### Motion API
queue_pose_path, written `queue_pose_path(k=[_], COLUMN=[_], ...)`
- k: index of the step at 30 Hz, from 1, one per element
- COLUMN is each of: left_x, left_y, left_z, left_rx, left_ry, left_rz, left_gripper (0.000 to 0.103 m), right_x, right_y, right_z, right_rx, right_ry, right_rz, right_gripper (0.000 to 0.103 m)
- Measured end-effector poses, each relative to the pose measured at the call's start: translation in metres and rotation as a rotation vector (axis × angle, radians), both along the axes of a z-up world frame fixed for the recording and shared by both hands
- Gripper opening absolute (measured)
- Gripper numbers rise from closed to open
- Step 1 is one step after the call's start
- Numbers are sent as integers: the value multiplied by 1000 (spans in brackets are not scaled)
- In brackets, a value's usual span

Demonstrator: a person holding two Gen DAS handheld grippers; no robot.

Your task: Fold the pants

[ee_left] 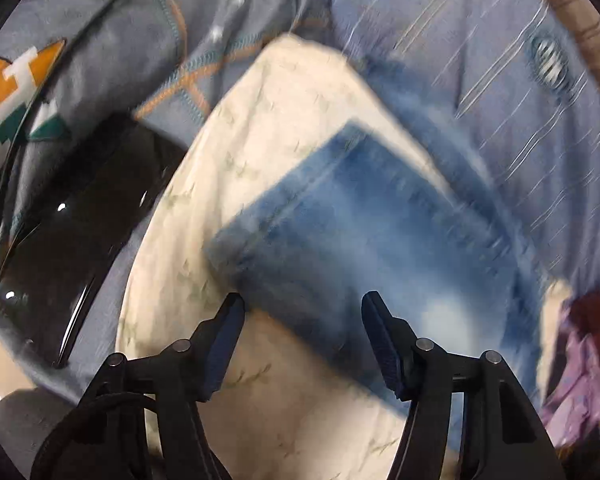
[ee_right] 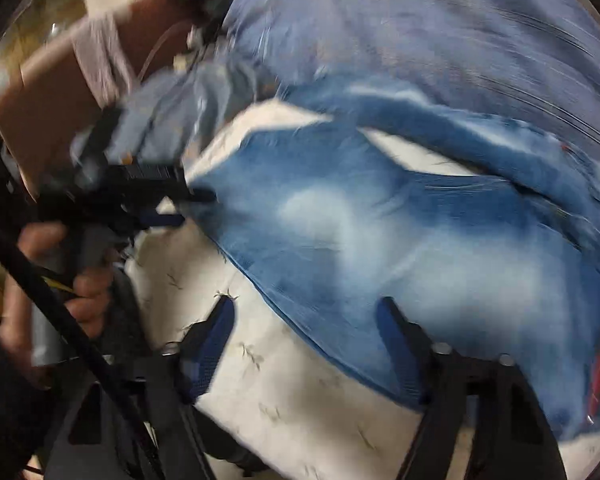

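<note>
Pants [ee_left: 364, 240]: faded blue denim, lying on a cream cushion [ee_left: 260, 128] with a faint sprig print. Left wrist view shows them as a folded block, one squared corner near the cushion's left edge, the far end running off its right edge. Right wrist view shows the denim [ee_right: 400, 248] spread wider, a pale worn patch mid-cloth, one edge crossing the cushion [ee_right: 300, 420] diagonally; a second band of denim lies beyond with cream showing between. Both views motion-blurred.

Left gripper [ee_left: 302, 300]: jaws apart, nothing between the pads, tips above the near edge of the folded denim; contact cannot be judged. Seen from the right wrist view, the left gripper [ee_right: 180, 208] sits at the denim's left corner, a hand [ee_right: 60, 280] around its handle.

Right gripper [ee_right: 306, 306]: jaws apart, empty; right finger over the denim, left finger over bare cushion.

Around: light blue striped bedding [ee_left: 480, 60] beyond the cushion; grey garment [ee_left: 100, 40] with orange stitching at left; purple cloth [ee_left: 572, 392] at lower right
</note>
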State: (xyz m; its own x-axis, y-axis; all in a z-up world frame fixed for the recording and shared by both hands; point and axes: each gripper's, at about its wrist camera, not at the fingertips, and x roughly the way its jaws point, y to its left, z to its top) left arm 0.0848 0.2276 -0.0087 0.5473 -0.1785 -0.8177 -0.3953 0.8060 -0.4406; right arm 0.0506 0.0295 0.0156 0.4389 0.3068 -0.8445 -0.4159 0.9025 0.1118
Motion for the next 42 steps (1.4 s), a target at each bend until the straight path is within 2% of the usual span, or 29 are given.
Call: queue_pose_path(k=[1,2,3,4,5,7,10,11,12,13,15,16,17,18,19,20,21,22,23,25,27,29,32,33,37,40,42], left_x=[1,3,1,-1,0,-16,-46,-49,-48,-50,-48,-48,-51,-57,-66,-69,-82,-94,-101,-110,-107,-97,-76,-66,-10,33,56], left_y=[-3,-6,-9,-15,-20,-26,-25,-27,-28,-29,-38,-42,-43,-46,-52,-55,-64,-74,-84,-112,-139,-167,-201,-212,-251,-269,-265], left_z=[-6,-8,-8,-5,-1,13,25,22,15,11,5,8,16,24,35,40,50,58,64,78,87,98,112,114,116,95,73], left_rx=[34,62,102,141,130,137,184,185,186,192,244,261,271,290,317,325,335,360,389,434,445,430,382,360,288,259,223], left_ry=[18,35,43,37,26,-27,-76,-59,-7,25,69,65,44,8,-44,-85,-149,-198,-221,-272,-283,-311,-350,-356,-351,-316,-285], left_rz=[-1,-4,-4,-14,-34,-22,35,49,61,69,65,43,30,28,34,28,8,-10,-29,-106,-187,-262,-359,-393,-511,-537,-544], left_gripper=[57,44,26,14,6,6,7,7,8,8,14,16,25,38,44,52,57,61,64,66,68,68,72,72,73,73,72], right_x=[6,6,3,5,1,-4,-18,-20,-20,-19,-15,-17,-18,-17,-14,-15,-18,-20,-23,-27,-29,-22,-12,-5,23,53,86], right_y=[11,18,25,30,32,31,20,18,19,21,23,20,17,12,7,2,-12,-22,-35,-60,-87,-113,-154,-172,-226,-272,-297], right_z=[-12,-20,-28,-35,-38,-32,-8,-5,-8,-17,-38,-37,-33,-27,-21,-15,1,15,30,54,73,84,98,102,109,104,90], right_rx=[-9,-23,-54,-94,-119,-124,-32,-15,-7,-34,-63,-38,-2,41,76,102,152,181,202,224,186,135,163,192,169,141,109], right_ry=[19,21,13,6,-23,-32,-34,-27,-6,3,45,33,28,47,52,46,19,-7,-37,-114,-204,-252,-280,-264,-191,-130,-66], right_rz=[24,33,33,20,7,-4,-4,-5,1,7,8,1,4,14,10,-1,-22,-37,-65,-134,-226,-328,-424,-435,-468,-540,-564], right_gripper=[65,55,48,35,27,13,12,12,12,12,14,16,25,32,48,56,56,60,71,86,87,87,87,87,87,87,87])
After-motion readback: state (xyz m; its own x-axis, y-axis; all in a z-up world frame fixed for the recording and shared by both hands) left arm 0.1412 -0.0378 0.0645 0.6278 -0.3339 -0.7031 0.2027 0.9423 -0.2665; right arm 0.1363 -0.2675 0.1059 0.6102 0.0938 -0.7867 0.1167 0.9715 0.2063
